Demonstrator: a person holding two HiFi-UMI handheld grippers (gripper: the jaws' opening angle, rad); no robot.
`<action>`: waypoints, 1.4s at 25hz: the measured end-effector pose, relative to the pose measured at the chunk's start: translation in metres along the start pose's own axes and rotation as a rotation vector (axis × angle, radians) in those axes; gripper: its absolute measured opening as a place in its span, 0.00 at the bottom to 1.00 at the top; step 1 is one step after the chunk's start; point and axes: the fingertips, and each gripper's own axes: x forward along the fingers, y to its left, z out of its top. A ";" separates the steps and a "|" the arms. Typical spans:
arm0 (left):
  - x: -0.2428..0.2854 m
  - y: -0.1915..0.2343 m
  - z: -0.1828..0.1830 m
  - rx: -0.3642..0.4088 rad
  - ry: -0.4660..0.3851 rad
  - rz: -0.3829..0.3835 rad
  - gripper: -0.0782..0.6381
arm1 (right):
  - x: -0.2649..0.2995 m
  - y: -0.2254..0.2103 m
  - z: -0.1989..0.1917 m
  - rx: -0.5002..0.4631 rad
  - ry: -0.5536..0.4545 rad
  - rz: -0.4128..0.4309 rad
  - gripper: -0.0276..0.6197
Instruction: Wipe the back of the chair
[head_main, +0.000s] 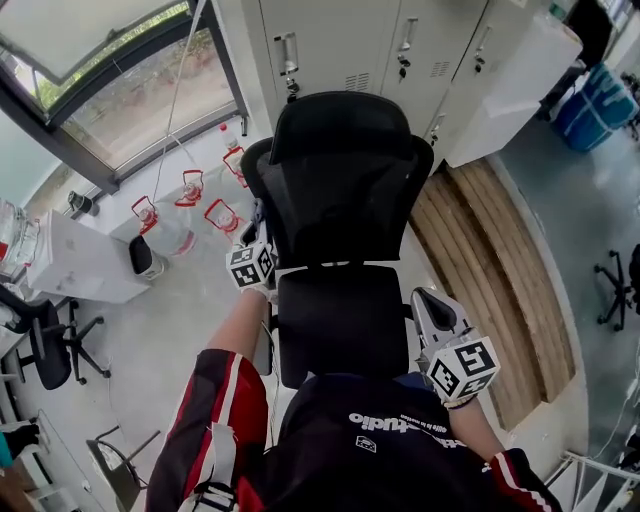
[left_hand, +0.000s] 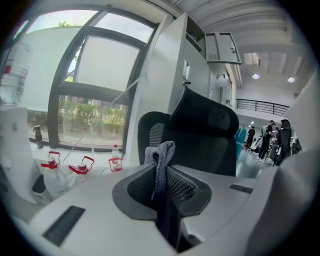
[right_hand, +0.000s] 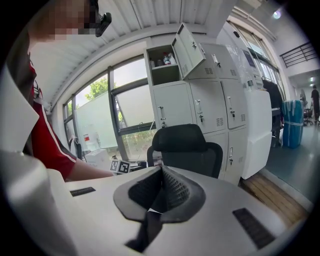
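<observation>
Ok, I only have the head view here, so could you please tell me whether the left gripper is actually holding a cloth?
Observer: Yes, the left gripper is shut on a greyish cloth, whose end sticks up past the jaws.
Operator: Thank you, and the other one?
Observer: The right gripper is shut, with nothing between its jaws.
Operator: Is anything open higher up, out of my view?
Observer: Yes, one upper locker door stands open, with bottles on the shelf.

The grey floor (head_main: 170, 325) carries the black chair (head_main: 340, 180) at centre. Red-capped water jugs (head_main: 190, 188) stand far left. Wooden boards (head_main: 495, 270) lie right.
</observation>
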 end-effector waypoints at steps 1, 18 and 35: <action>0.003 0.009 -0.004 -0.001 0.006 0.011 0.19 | 0.003 0.000 -0.002 0.001 0.007 -0.004 0.06; 0.051 0.015 -0.035 0.009 0.078 0.014 0.19 | 0.014 -0.013 -0.018 0.003 0.041 -0.045 0.06; 0.102 -0.146 -0.056 0.045 0.104 -0.128 0.19 | -0.034 -0.095 -0.019 0.024 0.032 -0.093 0.06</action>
